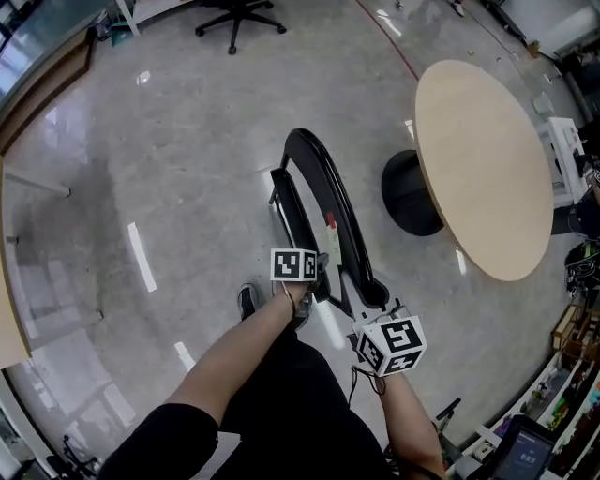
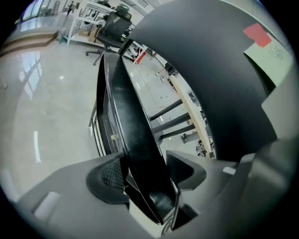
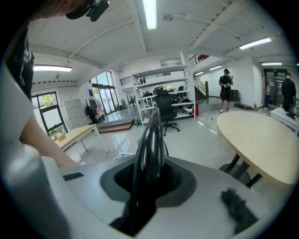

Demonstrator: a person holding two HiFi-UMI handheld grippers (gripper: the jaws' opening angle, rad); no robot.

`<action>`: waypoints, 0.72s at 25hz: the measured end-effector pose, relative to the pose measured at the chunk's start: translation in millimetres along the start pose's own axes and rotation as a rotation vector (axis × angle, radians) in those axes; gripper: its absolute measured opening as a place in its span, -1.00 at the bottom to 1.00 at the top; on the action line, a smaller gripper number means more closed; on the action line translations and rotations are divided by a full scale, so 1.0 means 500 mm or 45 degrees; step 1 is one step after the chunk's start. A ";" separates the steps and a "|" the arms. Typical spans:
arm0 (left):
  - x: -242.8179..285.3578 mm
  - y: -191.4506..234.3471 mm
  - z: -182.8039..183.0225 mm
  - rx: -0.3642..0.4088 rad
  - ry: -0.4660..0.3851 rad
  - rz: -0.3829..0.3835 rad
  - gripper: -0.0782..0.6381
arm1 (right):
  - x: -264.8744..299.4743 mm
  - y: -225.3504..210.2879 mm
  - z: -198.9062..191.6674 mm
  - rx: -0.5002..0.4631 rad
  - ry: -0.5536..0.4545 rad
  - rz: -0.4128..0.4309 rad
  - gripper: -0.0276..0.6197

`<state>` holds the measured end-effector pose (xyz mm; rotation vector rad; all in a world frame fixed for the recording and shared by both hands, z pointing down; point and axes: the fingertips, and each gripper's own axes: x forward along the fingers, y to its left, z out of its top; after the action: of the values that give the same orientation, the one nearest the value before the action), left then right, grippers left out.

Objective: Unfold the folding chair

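Note:
The black folding chair stands folded on the floor, seen edge-on from above. My left gripper is at its near left side; in the left gripper view the jaws stand wide apart with the thin black seat panel between them, and the right pad does not press on it. The chair's broad back with red and pale stickers fills the right of that view. My right gripper is at the near right; there the jaws are shut on the chair's glossy black frame rail.
A round beige table on a black base stands close to the chair's right. A black office chair is far behind. The person's shoe rests by the chair's near left. Shelving lines the right edge, and people stand far off.

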<state>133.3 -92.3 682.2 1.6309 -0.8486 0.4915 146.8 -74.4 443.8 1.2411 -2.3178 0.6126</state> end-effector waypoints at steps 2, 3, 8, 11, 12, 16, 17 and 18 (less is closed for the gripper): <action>-0.022 0.020 -0.011 0.015 -0.001 -0.007 -0.14 | 0.008 0.026 -0.007 -0.016 0.006 0.008 -0.67; -0.032 0.032 -0.016 0.031 -0.002 -0.008 -0.16 | 0.013 0.037 -0.010 -0.024 0.011 0.012 -0.67; -0.060 0.060 -0.033 -0.007 0.004 -0.044 -0.17 | 0.005 0.015 -0.009 -0.006 0.016 0.016 -0.67; -0.079 0.098 -0.045 -0.023 0.006 -0.079 -0.17 | 0.019 0.035 -0.017 -0.026 0.023 0.048 -0.67; -0.086 0.110 -0.049 -0.025 0.004 -0.084 -0.17 | 0.025 0.047 -0.020 -0.039 0.028 0.059 -0.67; -0.112 0.143 -0.061 -0.044 0.003 -0.063 -0.16 | 0.028 0.062 -0.019 -0.038 0.032 0.056 -0.65; -0.120 0.155 -0.066 -0.057 0.004 -0.056 -0.16 | 0.028 0.061 -0.020 -0.026 0.030 0.045 -0.65; -0.128 0.171 -0.073 -0.073 0.006 -0.048 -0.16 | 0.028 0.059 -0.022 -0.012 0.029 0.034 -0.66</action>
<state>32.1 -45.5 701.5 1.5895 -0.8198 0.4405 116.7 -62.8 455.6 1.1949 -2.3193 0.6207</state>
